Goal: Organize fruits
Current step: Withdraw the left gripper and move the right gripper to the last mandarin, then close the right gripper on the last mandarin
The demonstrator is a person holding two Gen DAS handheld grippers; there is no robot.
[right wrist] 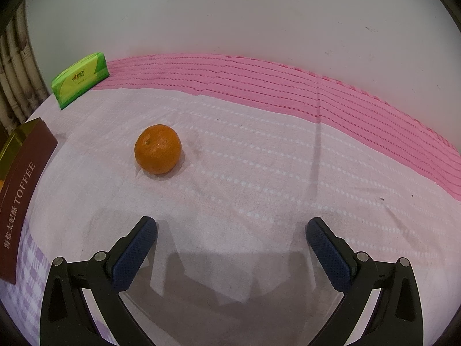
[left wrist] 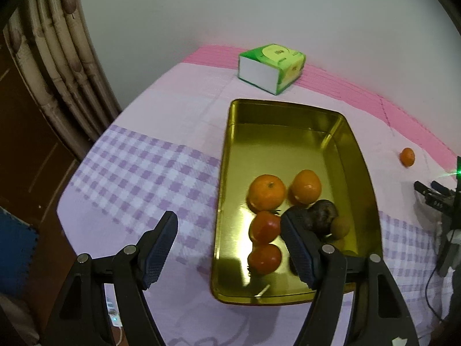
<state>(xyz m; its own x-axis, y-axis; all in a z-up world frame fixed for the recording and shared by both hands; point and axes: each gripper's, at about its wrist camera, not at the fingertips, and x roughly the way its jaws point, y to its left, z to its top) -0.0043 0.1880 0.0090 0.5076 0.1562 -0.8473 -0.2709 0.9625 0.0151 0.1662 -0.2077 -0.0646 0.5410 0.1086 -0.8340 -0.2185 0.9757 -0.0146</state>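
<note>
My left claw (left wrist: 229, 238) stands spread with nothing between its blue pads, poised over the near left edge of the gold tin tray (left wrist: 288, 115); its left finger hangs over the lilac checked cloth (left wrist: 138, 173) outside the tray, its right finger over the fruit inside. All places below are given from that tray. In its near half lie two oranges (left wrist: 266, 191) side by side, two red fruits (left wrist: 264, 227) nearer me than the oranges, one touching the other, and a dark fruit (left wrist: 324, 214) to their right with a small yellow-green fruit (left wrist: 341, 226) just beside it; the far half is bare metal. My right claw (right wrist: 231, 238) is likewise spread and empty, hovering over plain pale cloth to the right of the tray, whose brown outer wall shows the word TOFFEE in the right wrist view. A lone mandarin (right wrist: 158, 149) sits on the cloth right of the tray, well apart from it and ahead of my right claw, touching neither finger. Beyond the tray's far end a green tissue pack (left wrist: 272, 67) rests where the pink cloth band (right wrist: 288, 86) begins, against the wall.
</note>
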